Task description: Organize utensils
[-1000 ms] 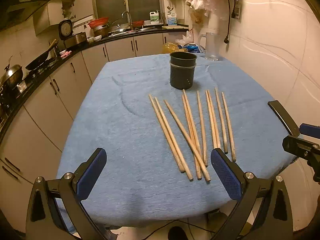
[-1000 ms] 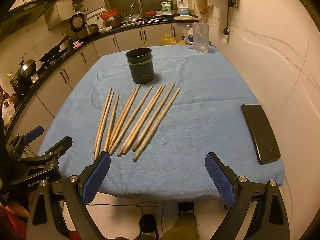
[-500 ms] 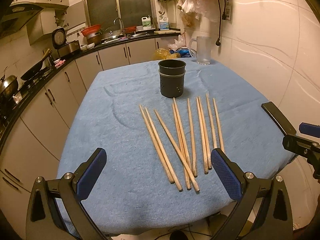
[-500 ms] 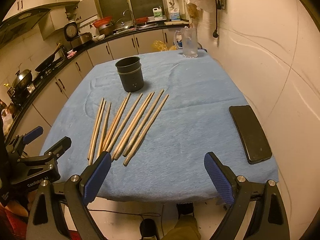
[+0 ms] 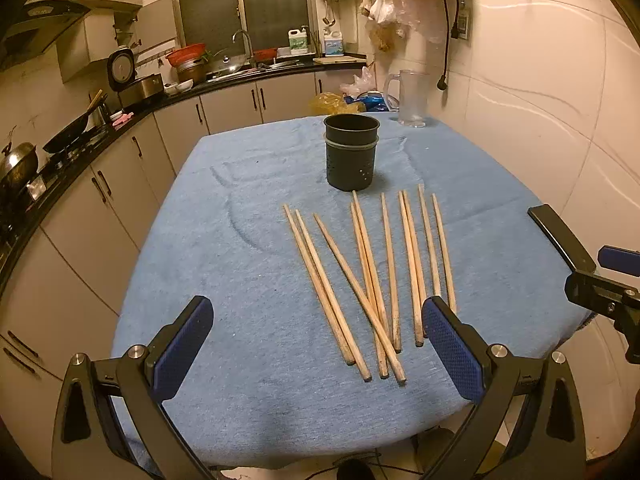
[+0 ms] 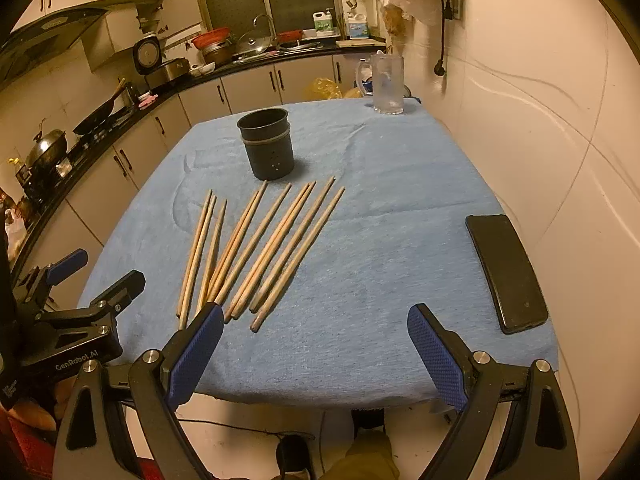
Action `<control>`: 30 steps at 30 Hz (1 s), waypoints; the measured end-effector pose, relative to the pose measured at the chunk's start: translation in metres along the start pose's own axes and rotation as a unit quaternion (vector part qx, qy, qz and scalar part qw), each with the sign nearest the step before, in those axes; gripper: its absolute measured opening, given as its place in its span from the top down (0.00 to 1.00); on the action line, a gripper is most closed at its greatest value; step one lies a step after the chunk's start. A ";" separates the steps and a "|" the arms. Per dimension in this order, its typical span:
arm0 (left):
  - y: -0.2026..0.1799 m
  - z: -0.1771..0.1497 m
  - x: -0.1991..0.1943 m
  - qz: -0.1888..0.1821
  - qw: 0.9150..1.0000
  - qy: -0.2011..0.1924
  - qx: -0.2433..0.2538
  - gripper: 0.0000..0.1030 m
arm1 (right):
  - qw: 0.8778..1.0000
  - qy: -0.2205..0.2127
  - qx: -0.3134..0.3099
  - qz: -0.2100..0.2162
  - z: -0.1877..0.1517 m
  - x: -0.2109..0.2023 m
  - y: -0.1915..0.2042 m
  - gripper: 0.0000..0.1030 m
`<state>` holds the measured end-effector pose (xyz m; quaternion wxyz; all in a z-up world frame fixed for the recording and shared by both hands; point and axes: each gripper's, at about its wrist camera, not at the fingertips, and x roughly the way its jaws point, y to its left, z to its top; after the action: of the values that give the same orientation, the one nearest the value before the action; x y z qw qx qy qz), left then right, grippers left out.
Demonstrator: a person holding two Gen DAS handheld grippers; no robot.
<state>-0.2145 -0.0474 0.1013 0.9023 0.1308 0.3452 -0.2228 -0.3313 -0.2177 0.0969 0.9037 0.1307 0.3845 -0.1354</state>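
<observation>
Ten bare wooden chopsticks fan across the middle of the frame on the blue cloth-covered table, long axes running away from me toward the dark perforated holder cup above. I hold my left gripper spread wide and empty, the thick ends just beyond its tips; my right gripper, equally spread, hangs right of the fan.

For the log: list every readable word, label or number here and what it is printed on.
"GenRobot.AI": white print on the left gripper body, right wrist view.
Labels on the detergent bottles by the sink: too blurred to read.
Nothing readable on the phone or the black cup.
</observation>
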 end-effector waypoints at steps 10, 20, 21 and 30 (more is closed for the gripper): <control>0.001 0.000 0.001 -0.002 1.000 -0.001 0.001 0.00 | 1.000 0.000 0.001 -0.002 0.000 0.002 0.001 0.09; 0.002 0.000 0.002 -0.006 1.000 -0.001 0.002 0.00 | 1.000 0.004 0.002 -0.003 0.001 0.003 0.003 0.09; 0.002 0.000 0.002 -0.005 1.000 0.000 0.002 0.00 | 1.000 0.005 0.002 -0.003 0.000 0.003 0.003 0.09; 0.024 0.002 0.012 -0.006 1.000 0.015 -0.024 0.00 | 1.000 0.010 -0.007 0.003 0.009 0.010 0.011 0.11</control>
<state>-0.1936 -0.0310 0.0972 0.8986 0.1106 0.3645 -0.2177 -0.3147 -0.2118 0.0974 0.9011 0.1269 0.3941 -0.1287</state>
